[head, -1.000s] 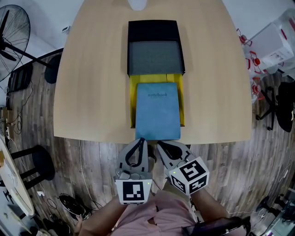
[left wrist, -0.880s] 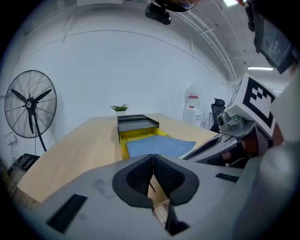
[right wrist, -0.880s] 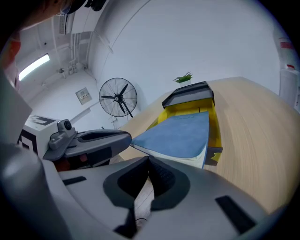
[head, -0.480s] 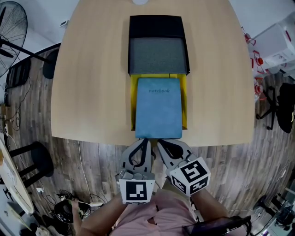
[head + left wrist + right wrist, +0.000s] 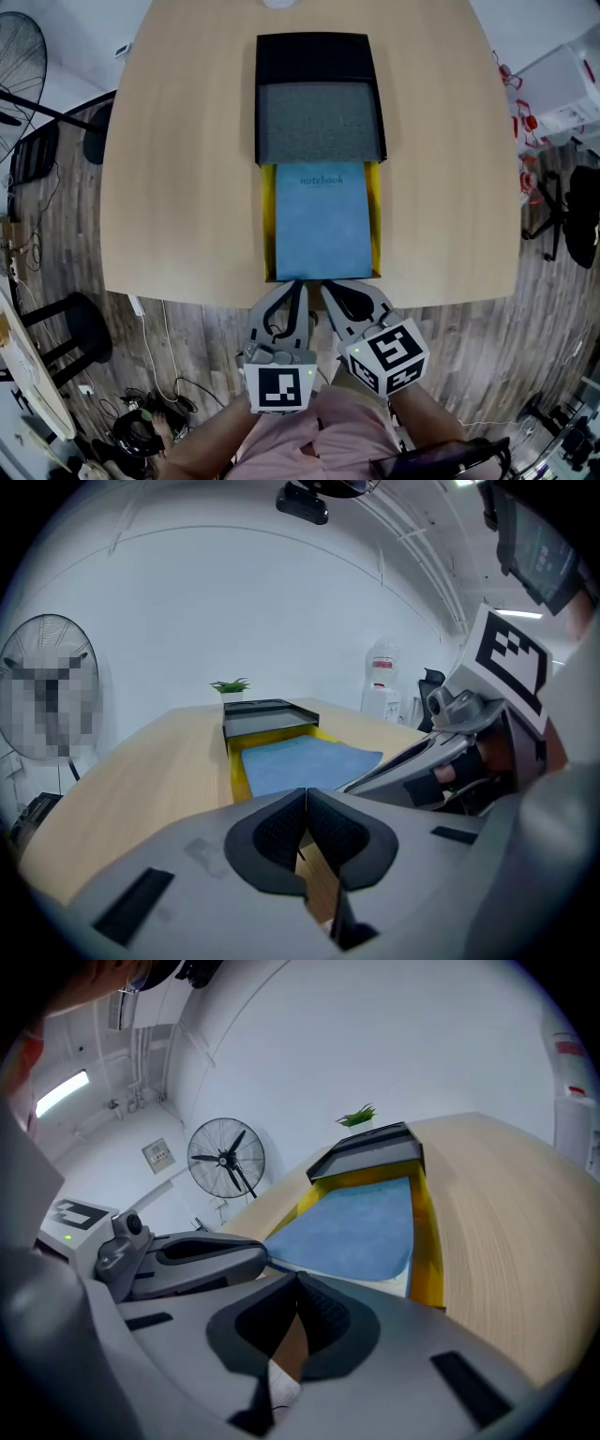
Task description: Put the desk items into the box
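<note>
A blue notebook (image 5: 323, 225) lies flat inside a shallow yellow box (image 5: 268, 225) in the middle of the wooden table (image 5: 178, 187). Just beyond it sits a black box (image 5: 319, 58) with a grey insert (image 5: 319, 122). My left gripper (image 5: 293, 286) and right gripper (image 5: 328, 289) are side by side at the yellow box's near end, both shut with nothing between the jaws. The left gripper view shows the notebook (image 5: 300, 761) ahead of the left gripper (image 5: 306, 794). In the right gripper view the notebook (image 5: 361, 1222) lies just past the right gripper (image 5: 298, 1279).
The table's near edge (image 5: 187, 292) runs right under the grippers. A small potted plant (image 5: 230, 686) stands at the table's far end. On the floor are a fan (image 5: 19, 56) and a stool (image 5: 80, 328) at left, and a chair (image 5: 572, 216) at right.
The blue notebook has slid away from me; it overhung the yellow box's near end before and now lies within it. Both grippers stay shut and together at that end.
</note>
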{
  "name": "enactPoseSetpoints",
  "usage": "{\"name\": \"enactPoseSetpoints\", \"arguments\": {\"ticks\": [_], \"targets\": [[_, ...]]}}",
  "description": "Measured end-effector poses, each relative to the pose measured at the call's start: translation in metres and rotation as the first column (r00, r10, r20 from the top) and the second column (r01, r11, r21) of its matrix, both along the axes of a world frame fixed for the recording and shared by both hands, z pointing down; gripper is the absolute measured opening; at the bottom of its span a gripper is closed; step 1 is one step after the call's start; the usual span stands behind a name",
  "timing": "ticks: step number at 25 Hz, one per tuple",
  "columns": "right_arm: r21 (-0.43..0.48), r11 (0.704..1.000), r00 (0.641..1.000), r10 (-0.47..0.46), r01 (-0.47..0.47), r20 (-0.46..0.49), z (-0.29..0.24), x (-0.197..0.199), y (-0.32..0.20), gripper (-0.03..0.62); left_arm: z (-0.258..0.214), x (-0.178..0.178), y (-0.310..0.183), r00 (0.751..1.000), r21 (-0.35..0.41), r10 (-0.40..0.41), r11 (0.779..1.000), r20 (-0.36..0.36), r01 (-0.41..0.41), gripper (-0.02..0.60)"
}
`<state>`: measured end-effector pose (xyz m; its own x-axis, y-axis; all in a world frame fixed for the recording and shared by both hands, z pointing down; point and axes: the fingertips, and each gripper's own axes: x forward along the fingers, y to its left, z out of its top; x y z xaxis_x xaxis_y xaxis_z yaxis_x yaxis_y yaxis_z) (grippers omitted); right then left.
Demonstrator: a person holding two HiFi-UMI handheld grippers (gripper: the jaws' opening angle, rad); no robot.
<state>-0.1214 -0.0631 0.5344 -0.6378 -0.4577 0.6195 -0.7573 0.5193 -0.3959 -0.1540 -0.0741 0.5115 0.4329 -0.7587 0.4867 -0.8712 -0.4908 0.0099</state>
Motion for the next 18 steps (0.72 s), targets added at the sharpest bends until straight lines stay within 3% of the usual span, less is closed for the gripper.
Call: {"name": "enactPoseSetpoints", "arguments": {"ticks": [6,18], "targets": [[0.004,1.0,0.999,-0.013,0.013,0.046,-0.008,-0.01,-0.012,0.002,-0.001,-0.001,-0.014,1.0,-0.004,-0.003,1.0,-0.002,0.003,0.012],[0.043,0.999,0.999,0.032,-0.033,0.03,-0.019,0.005,-0.026,0.002,-0.016,0.002,-0.02,1.0,0.031,-0.004,1.0,-0.003,0.004,0.012]]}}
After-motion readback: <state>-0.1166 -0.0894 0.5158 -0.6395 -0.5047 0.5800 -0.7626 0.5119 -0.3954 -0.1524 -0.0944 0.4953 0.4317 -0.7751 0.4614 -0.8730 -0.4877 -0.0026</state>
